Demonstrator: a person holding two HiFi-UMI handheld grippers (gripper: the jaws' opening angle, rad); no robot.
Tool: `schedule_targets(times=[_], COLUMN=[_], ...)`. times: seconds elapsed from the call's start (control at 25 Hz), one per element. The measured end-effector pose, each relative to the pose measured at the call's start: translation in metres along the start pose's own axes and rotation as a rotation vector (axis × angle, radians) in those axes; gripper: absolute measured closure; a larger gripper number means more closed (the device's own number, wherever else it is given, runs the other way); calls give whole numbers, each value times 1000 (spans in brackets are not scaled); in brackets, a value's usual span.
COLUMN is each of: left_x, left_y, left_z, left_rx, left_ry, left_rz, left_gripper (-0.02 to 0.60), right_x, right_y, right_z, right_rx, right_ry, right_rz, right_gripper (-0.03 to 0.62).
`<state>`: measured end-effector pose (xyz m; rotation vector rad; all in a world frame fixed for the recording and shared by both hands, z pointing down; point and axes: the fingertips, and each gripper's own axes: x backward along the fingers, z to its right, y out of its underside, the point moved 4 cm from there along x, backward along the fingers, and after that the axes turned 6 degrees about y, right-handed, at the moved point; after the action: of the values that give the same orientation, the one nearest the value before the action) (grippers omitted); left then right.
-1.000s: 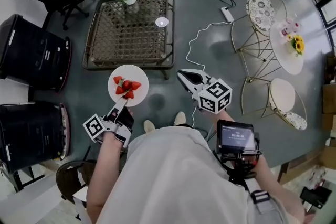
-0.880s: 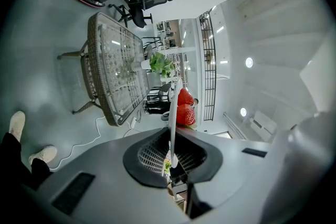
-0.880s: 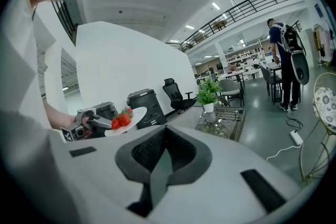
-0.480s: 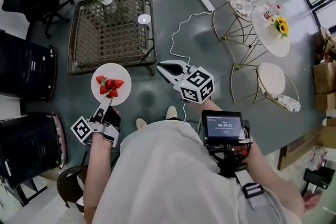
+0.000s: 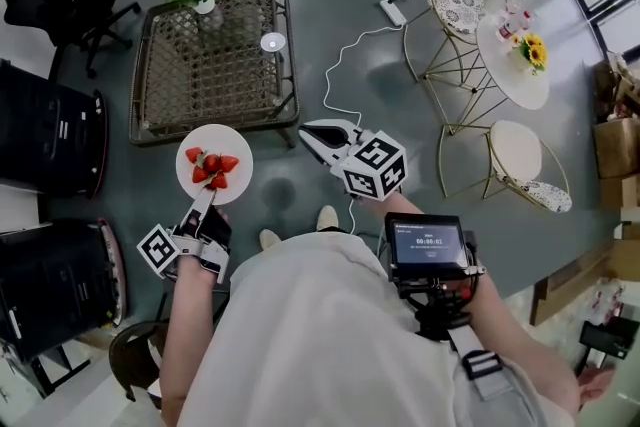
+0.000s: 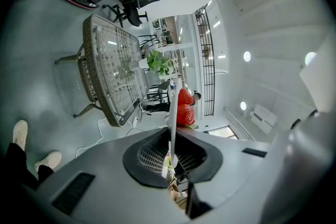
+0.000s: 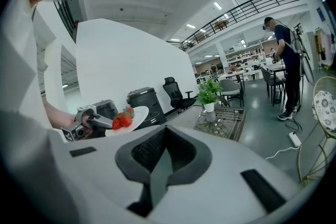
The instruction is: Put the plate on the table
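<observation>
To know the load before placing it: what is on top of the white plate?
Several red strawberries lie on the plate, near its middle. The surface under them is covered.

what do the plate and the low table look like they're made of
The plate: probably glazed ceramic or melamine; plain white, smooth, thin edge. The low table: woven wicker or rattan by its brownish lattice, seemingly under a glass top, given ceiling-light reflections in the left gripper view.

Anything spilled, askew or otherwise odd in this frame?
Nothing stands out. The left gripper is shut on the rim of the plate. The strawberries sit piled on it with none fallen. The plate hangs over the floor, just short of the wicker table. The right gripper is shut and empty.
</observation>
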<state>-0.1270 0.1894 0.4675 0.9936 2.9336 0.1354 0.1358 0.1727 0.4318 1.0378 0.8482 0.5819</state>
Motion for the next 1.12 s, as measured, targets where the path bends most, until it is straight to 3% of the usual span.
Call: schedule_targets(times=[0.8, 1.12], left_x=[11, 37], left_y=[-11, -37], left_z=[-1, -2], left_rx=[1, -10], left_ry=[-3, 34], left_rz=[-31, -44], left_gripper=[560, 560], right_x=[-15, -40], right_y=[8, 8], right_z=[-20, -54], right_rx=[-1, -14], right_ry=[8, 11], right_rz=[-47, -47], right_gripper=[589, 589])
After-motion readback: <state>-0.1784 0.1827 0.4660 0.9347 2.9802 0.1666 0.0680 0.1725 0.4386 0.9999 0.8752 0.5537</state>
